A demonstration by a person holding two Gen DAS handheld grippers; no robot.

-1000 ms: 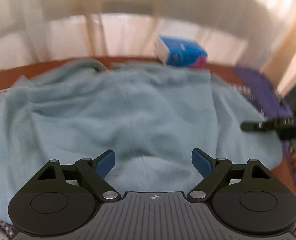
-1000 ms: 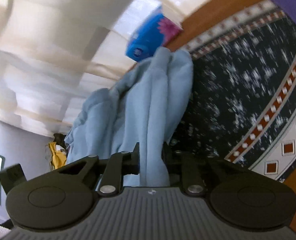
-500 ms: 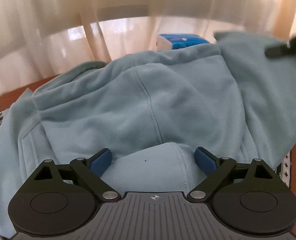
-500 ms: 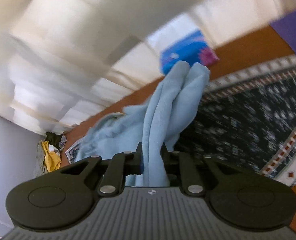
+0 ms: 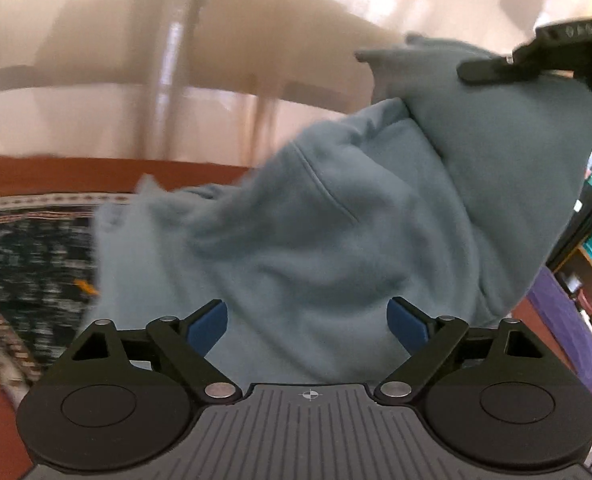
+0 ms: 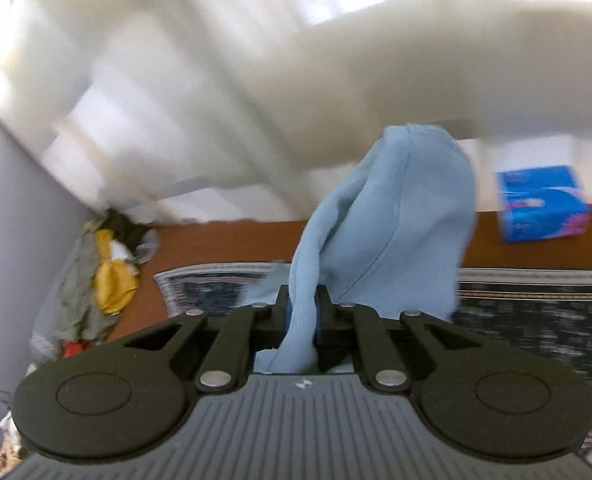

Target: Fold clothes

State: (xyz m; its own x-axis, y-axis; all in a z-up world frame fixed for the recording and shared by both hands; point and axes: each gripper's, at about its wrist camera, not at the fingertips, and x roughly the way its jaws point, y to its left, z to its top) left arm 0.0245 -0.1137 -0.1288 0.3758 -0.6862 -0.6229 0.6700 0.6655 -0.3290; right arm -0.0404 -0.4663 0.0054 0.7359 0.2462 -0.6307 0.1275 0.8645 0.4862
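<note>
Pale blue fleece: the hoodie (image 5: 336, 220) fills the left wrist view, bunched and lifted, its top edge pulled up toward 1 o'clock.
Right gripper (image 6: 303, 320): jaws clamped tight on a rolled edge of the hoodie (image 6: 396, 220), cloth squeezed between them and rising in a hump toward 12 o'clock.
Right gripper, other view: there it is at 2 o'clock in the left wrist view (image 5: 496, 70), a black finger lying across the raised fold.
Left gripper (image 5: 307, 322): spread wide, blue pads (image 5: 208, 326) well apart, fleece lying between and ahead of them; whether the pads touch it is hard to say, the view is blurred.
Rug (image 5: 28, 248): dark, speckled, patterned border, under the hoodie at 9 o'clock in the left wrist view.
Floor (image 6: 224, 240): reddish-brown, beyond the rug's border.
Box (image 6: 542, 204): blue, on the floor at 2 o'clock in the right wrist view, well apart from the hoodie.
Clothes pile (image 6: 96, 280): grey, yellow and a bit of red, heaped at 9 o'clock by the wall.
Curtain (image 6: 256, 80): pale, smeared by motion, across the back.
</note>
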